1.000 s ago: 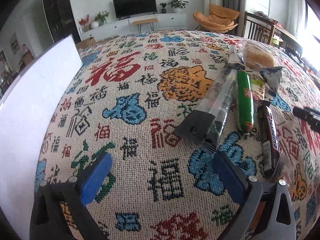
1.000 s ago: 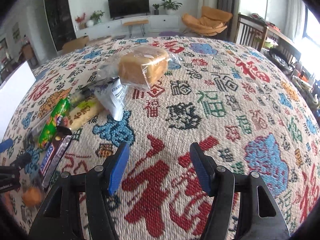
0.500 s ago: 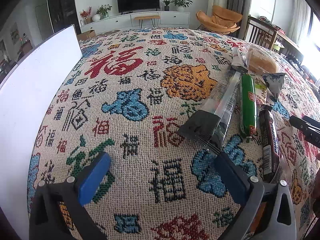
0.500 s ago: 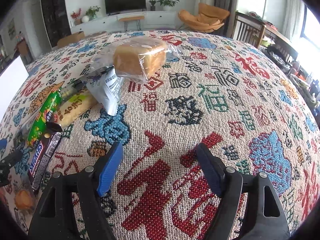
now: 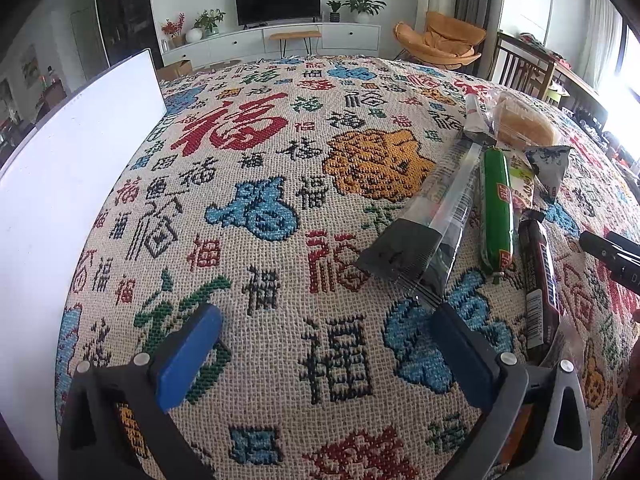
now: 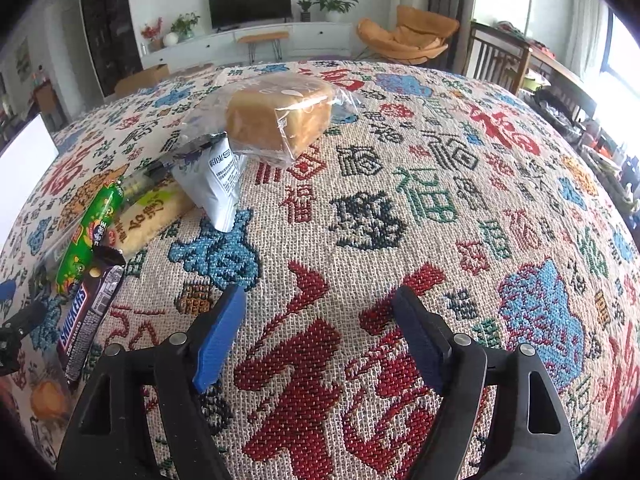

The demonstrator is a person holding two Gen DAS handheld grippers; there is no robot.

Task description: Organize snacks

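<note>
Woven cloth [image 6: 400,184] patterned with red, blue and green characters covers the table under both my claws. My right claw [image 6: 320,332] has just been opening and now stands wide over bare cloth, nothing between its blue pads. My left claw [image 5: 324,344] is spread wide too, empty. The snacks lie in a cluster left of my right claw: a wrapped bread loaf [image 6: 280,116] farthest, a grey-white pouch [image 6: 216,184] leaning against it, a yellow packet [image 6: 148,216] partly under a green sausage stick [image 6: 84,240], and a Snickers bar [image 6: 86,316] nearest. A clear-and-black long wrapper [image 5: 432,232] is plain only from my left side; its contents I cannot make out. An orange item [image 6: 46,396] at the near left is blurred. A white board [image 5: 60,208] runs off the left edge
</note>
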